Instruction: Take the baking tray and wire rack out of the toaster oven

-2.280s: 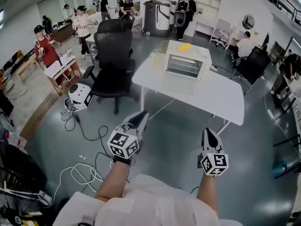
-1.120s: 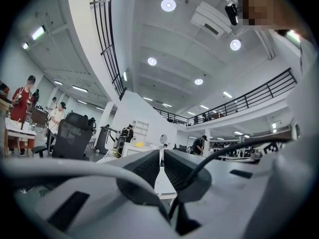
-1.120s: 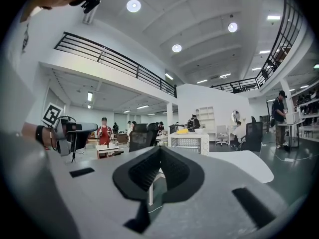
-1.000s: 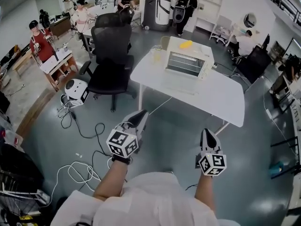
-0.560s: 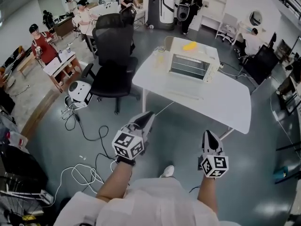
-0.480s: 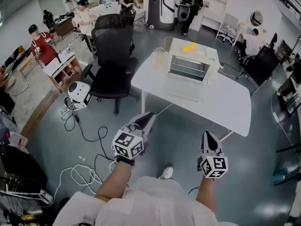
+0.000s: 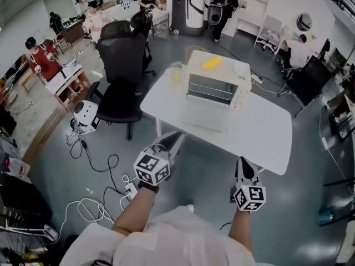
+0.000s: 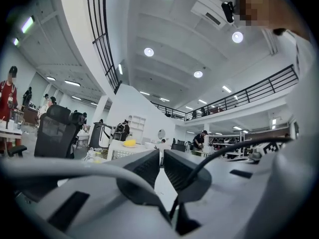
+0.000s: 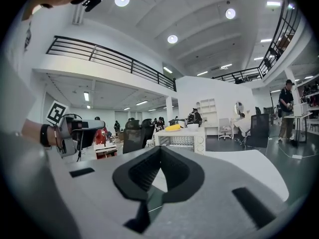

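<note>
A white toaster oven (image 7: 213, 85) stands on a white table (image 7: 260, 132); its front faces me and wire bars show inside. The baking tray cannot be made out. My left gripper (image 7: 173, 142) is shut and empty, held level with its tips at the table's near edge. My right gripper (image 7: 244, 163) is also shut and empty, just short of that edge. The left gripper view shows the oven (image 8: 122, 152) far beyond the left gripper (image 8: 161, 154). In the right gripper view the oven (image 9: 182, 141) sits straight ahead of the right gripper (image 9: 160, 152).
A yellow object (image 7: 212, 63) and a small bowl (image 7: 239, 68) lie on top of the oven. A jar (image 7: 176, 72) stands at the table's far left. A black office chair (image 7: 123, 65) is left of the table. Cables (image 7: 91, 206) trail on the floor. Several people stand at the back.
The table and oven have come closer and lower in the head view. Both grippers have moved forward toward the table's near edge, still shut.
</note>
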`<state>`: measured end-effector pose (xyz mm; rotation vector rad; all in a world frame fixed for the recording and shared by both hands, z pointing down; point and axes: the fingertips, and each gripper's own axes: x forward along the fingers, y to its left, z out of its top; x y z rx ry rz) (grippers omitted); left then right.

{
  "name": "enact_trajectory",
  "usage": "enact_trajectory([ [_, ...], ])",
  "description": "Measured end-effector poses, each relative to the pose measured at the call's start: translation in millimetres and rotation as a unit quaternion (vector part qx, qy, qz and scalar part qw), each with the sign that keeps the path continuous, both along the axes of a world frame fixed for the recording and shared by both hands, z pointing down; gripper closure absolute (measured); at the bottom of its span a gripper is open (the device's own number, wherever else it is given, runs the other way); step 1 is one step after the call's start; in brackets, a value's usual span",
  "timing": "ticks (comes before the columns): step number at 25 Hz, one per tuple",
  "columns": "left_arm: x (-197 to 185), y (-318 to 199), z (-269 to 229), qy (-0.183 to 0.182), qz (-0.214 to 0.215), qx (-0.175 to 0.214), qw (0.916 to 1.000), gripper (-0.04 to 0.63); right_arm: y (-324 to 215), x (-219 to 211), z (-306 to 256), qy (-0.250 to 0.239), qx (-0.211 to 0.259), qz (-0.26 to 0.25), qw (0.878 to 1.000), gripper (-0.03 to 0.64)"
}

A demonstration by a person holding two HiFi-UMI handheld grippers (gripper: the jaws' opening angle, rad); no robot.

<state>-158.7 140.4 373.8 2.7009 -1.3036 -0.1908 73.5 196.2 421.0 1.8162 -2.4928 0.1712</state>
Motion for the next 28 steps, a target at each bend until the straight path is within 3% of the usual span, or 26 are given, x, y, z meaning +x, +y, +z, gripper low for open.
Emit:
enact_trajectory([
  [7,24,-38,-17,-0.003,-0.025,0.021,0.9995,0.572,-43,19,-12,0.006,0.019,-0.020,1.000,0.614],
  [14,3,-69,-4,0.016,-0.063,0.006,0.9979,0.572,-69,56,4,0.013,0.004,0.013,1.000,0.614],
  [24,55,-145,6,0.045,-0.007,0.001,0.9990,0.572,-135,45,11,0.026,0.005,-0.016,1.000,0.614],
  [28,79,-193,20,0.029,0.019,-0.004,0.9994,0.572,-185,42,25,0.045,-0.013,-0.032,0.998,0.614],
])
